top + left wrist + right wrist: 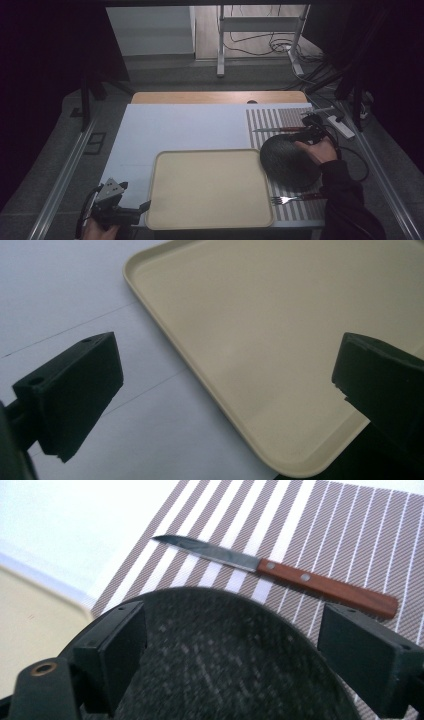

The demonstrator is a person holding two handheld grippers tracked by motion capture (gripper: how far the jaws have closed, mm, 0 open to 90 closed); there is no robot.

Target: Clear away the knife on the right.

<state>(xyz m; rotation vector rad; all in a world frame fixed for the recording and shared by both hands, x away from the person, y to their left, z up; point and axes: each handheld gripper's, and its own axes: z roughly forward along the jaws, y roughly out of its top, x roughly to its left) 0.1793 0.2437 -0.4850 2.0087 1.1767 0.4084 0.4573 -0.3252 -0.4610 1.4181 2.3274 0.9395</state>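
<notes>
A beige tray (pixel 155 190) lies at the table's front middle. My left gripper (pixel 145 206) is at its front-left corner, open. In the left gripper view the tray's rounded corner (pixel 165 325) lies between the wide-apart jaws of my left gripper (pixel 225 385). A dark speckled plate (pixel 287 162) sits on a striped placemat (pixel 272 120) at the right. My right gripper (pixel 312 131) hovers at its far rim, open. In the right gripper view the plate (pixel 215 625) spreads under and between the jaws of my right gripper (pixel 242 650), with no clear grip on it.
A wooden-handled knife (pixel 280 129) (pixel 280 572) lies on the placemat (pixel 350 530) just beyond the plate. A fork (pixel 292 199) lies at the placemat's front edge. A white sheet (pixel 185 125) covers the table's left and middle. A power strip (pixel 341 126) and cables sit off the right edge.
</notes>
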